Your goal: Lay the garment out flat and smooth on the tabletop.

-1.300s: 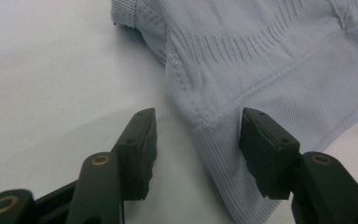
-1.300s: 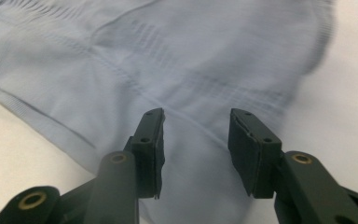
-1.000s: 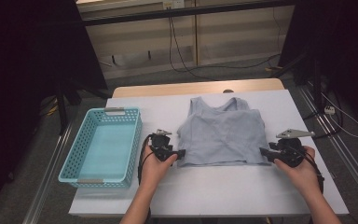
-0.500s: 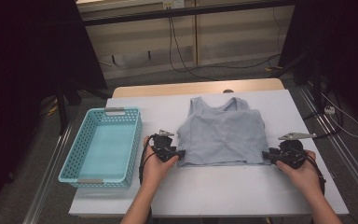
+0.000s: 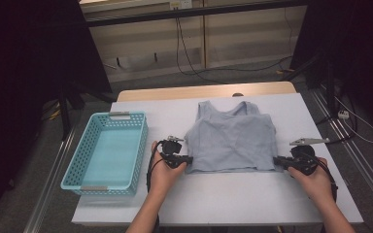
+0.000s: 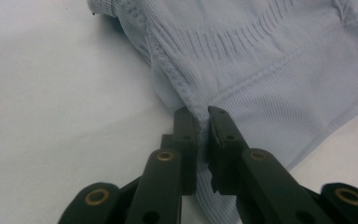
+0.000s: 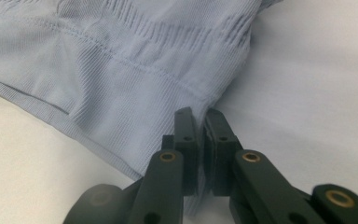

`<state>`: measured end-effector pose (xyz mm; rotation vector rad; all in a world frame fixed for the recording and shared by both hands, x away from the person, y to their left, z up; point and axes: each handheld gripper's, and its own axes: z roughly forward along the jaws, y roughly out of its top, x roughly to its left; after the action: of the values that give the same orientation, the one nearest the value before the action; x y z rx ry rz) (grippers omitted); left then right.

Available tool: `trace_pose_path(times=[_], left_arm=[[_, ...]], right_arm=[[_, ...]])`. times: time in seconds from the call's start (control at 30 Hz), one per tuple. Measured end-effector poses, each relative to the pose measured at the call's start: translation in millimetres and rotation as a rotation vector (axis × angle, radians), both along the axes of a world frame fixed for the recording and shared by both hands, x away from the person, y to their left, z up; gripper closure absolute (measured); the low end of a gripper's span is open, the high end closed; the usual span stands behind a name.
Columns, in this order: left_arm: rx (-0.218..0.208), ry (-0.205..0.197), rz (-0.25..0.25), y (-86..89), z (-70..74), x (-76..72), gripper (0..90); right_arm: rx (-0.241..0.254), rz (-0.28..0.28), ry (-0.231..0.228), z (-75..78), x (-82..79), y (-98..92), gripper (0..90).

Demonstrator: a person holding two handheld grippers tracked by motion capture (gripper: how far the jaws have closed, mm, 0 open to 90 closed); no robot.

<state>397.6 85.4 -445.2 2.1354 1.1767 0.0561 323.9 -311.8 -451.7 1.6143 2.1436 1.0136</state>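
On the white table (image 5: 223,199), a pale blue tank top (image 5: 233,141) lay flat, straps pointing away from the person and hem toward them. At its lower left corner sat the left gripper (image 5: 188,159), held in the person's left hand (image 5: 164,171); at its lower right corner sat the right gripper (image 5: 278,160), held in the right hand (image 5: 313,175). Both grippers lay low on the table, pointing inward at the garment from opposite sides, so the hem stretched between them.

Seen from the left gripper view, the left gripper (image 6: 203,116) had just been closing and its jaws were clenched on a pinch of the tank top (image 6: 270,70) at the ribbed side seam, the fabric bunched between the pads. From the right gripper view, the right gripper (image 7: 199,115) had likewise just been closing and was clamped on the tank top (image 7: 121,65) at its side edge near the hem, a thin fold of cloth caught between the jaws.

A light blue plastic basket (image 5: 137,145) stood on the table to the left of the left hand, well apart from the garment.
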Motion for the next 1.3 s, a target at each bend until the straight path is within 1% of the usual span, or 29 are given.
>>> trace_pose_path(times=[0.1, 0.13, 0.27, 0.33, 0.4, 0.5, 0.6, 0.67, 0.7, 0.77, 0.8, 0.87, 0.9, 0.97, 1.0, 1.03, 1.07, 1.1, 1.13, 1.17, 1.2, 1.27, 1.3], left_arm=[[0.002, 0.024, -0.012, 0.7, 2.5, 0.1, 85.1], [-0.007, 0.033, -0.015, 1.2, 3.7, -0.2, 85.4], [-0.023, 0.048, -0.035, 5.8, 11.4, -2.3, 86.2], [-0.029, 0.052, -0.046, 7.4, 14.3, -4.2, 86.4], [-0.034, 0.058, -0.058, 10.0, 17.4, -7.7, 86.5], [-0.038, 0.068, -0.068, 13.8, 20.7, -15.0, 86.7], [-0.064, 0.084, -0.084, 19.0, 21.6, -23.8, 86.6], [-0.064, 0.09, -0.091, 22.3, 21.6, -28.7, 86.6], [-0.065, 0.094, -0.093, 23.4, 21.4, -30.5, 86.6], [-0.064, 0.093, -0.093, 24.5, 20.8, -33.0, 86.6], [-0.058, 0.093, -0.098, 24.4, 20.3, -33.5, 86.5], [-0.041, 0.084, -0.105, 23.2, 19.3, -33.8, 86.5], [-0.036, 0.077, -0.105, 22.4, 18.8, -33.6, 86.3], [-0.038, 0.071, -0.099, 21.9, 17.5, -32.5, 85.0], [-0.031, 0.066, -0.099, 22.4, 17.0, -31.6, 84.3], [-0.036, 0.064, -0.092, 22.4, 16.5, -31.1, 83.1], [-0.037, 0.056, -0.092, 23.3, 16.3, -30.1, 81.3], [-0.036, 0.037, -0.087, 23.9, 15.8, -29.1, 76.9], [-0.033, 0.034, -0.085, 24.7, 15.9, -28.2, 71.9], [-0.043, 0.026, -0.081, 25.1, 15.6, -27.5, 68.8], [-0.043, 0.01, -0.08, 25.3, 15.5, -27.2, 63.4], [-0.037, -0.013, -0.082, 25.9, 14.9, -26.0, 52.0], [-0.038, -0.014, -0.084, 26.0, 14.5, -25.7, 49.7]], right_arm=[[0.003, -0.002, 0.001, 0.3, -0.3, -0.4, 86.1], [0.004, -0.002, 0.001, 0.8, -0.6, -0.5, 86.2], [-0.006, 0.019, 0.001, 3.3, -5.5, 0.0, 86.7], [0.0, 0.023, -0.004, 5.4, -9.6, -0.8, 86.8], [0.013, 0.026, -0.006, 7.8, -13.6, -2.2, 87.0], [0.017, 0.038, -0.005, 10.4, -21.1, -1.9, 87.1], [0.011, 0.056, 0.0, 12.3, -30.7, 0.6, 87.1], [0.011, 0.063, 0.0, 13.5, -36.5, 1.0, 87.1], [0.019, 0.068, 0.002, 13.9, -40.1, 0.5, 87.2], [0.027, 0.069, 0.015, 13.0, -44.3, -0.8, 87.2], [0.032, 0.07, 0.019, 11.9, -45.8, -1.0, 87.1], [0.029, 0.073, 0.013, 10.4, -46.0, -0.6, 86.5], [0.023, 0.077, 0.006, 10.5, -45.2, 0.4, 84.4], [0.006, 0.083, -0.003, 11.7, -42.1, 2.8, 75.4], [0.006, 0.079, -0.009, 12.8, -40.2, 3.6, 71.1], [0.001, 0.069, -0.017, 14.2, -37.7, 4.3, 66.0], [-0.005, 0.064, -0.027, 15.2, -35.4, 4.2, 62.9], [-0.007, 0.055, -0.036, 16.8, -32.0, 4.0, 58.6], [-0.008, 0.043, -0.053, 18.8, -26.9, 3.5, 53.5], [-0.01, 0.031, -0.062, 20.6, -22.8, 3.4, 51.7], [-0.013, 0.026, -0.073, 22.2, -18.2, 3.1, 51.5], [-0.021, 0.006, -0.093, 26.3, -8.2, 3.4, 46.6], [-0.024, -0.004, -0.101, 28.7, -2.8, 3.7, 46.4]])
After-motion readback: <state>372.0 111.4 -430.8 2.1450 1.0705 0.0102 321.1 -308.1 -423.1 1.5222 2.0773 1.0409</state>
